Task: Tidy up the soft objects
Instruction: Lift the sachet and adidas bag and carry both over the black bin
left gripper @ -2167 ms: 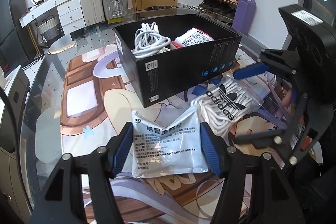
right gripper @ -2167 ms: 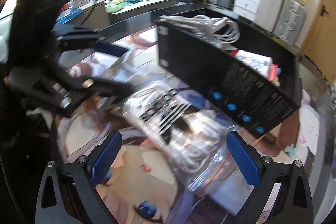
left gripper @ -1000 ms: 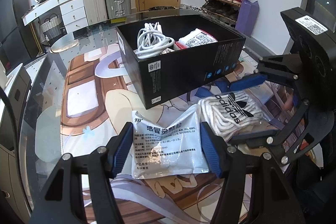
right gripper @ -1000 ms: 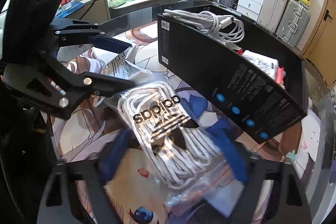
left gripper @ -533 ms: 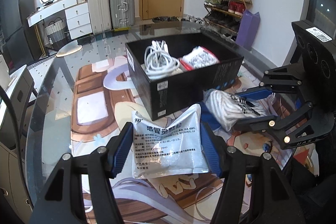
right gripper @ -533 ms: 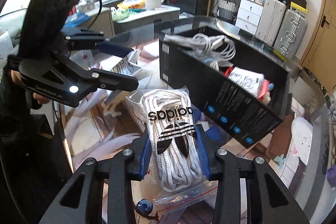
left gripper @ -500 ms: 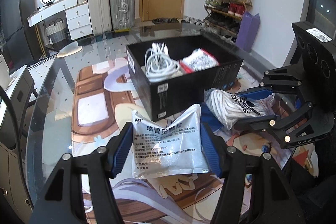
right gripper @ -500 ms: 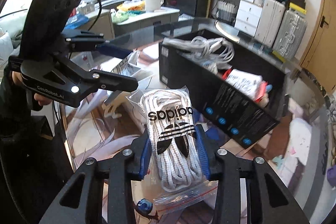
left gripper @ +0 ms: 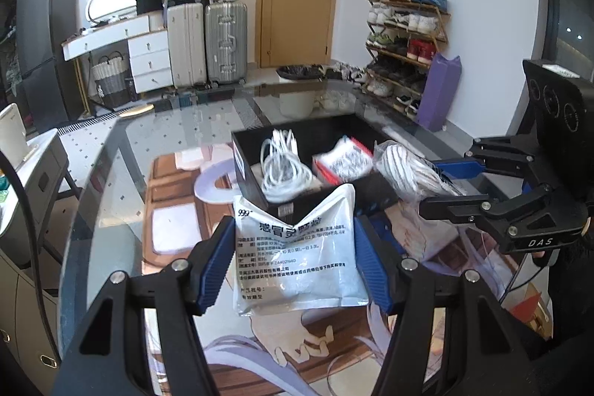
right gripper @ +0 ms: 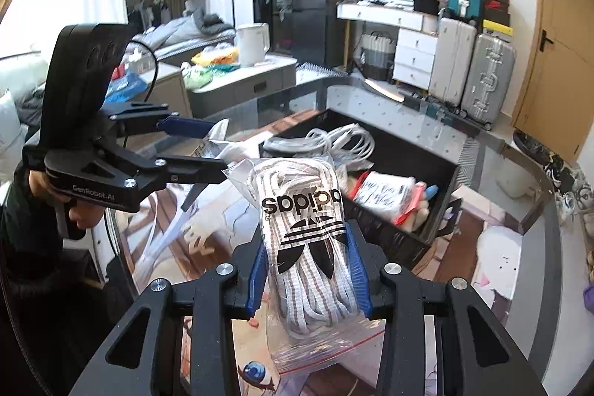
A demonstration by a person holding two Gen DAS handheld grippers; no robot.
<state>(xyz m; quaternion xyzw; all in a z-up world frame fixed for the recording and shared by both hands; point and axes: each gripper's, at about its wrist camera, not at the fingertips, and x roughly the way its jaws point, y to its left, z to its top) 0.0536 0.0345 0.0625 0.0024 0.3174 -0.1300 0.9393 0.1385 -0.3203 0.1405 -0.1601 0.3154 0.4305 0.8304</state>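
In the left wrist view the left gripper (left gripper: 293,262) sits low in the middle of the frame, its blue pads clenched on both sides of a white medicine pouch (left gripper: 295,249) printed with dark text; the pouch hangs clear of the glass table (left gripper: 111,180); above it, at mid-frame, stands a black box (left gripper: 371,188) holding a coil of white cable (left gripper: 282,169) and a red-edged white packet (left gripper: 343,162); at the right edge the right gripper (left gripper: 441,182) reaches in, with the bag of laces (left gripper: 408,173) between its jaws near the box's right end.

In the right wrist view the right gripper (right gripper: 306,273) fills the lower middle; its jaws closed within the last second and now grasp the clear bag of striped white laces (right gripper: 304,229), whose black trefoil logo reads upside down; the bag stands upright, lifted off the table (right gripper: 519,166); the box (right gripper: 408,232) lies just behind it, right of centre; the left gripper (right gripper: 193,151) enters from the left edge, holding the pouch (right gripper: 219,143).
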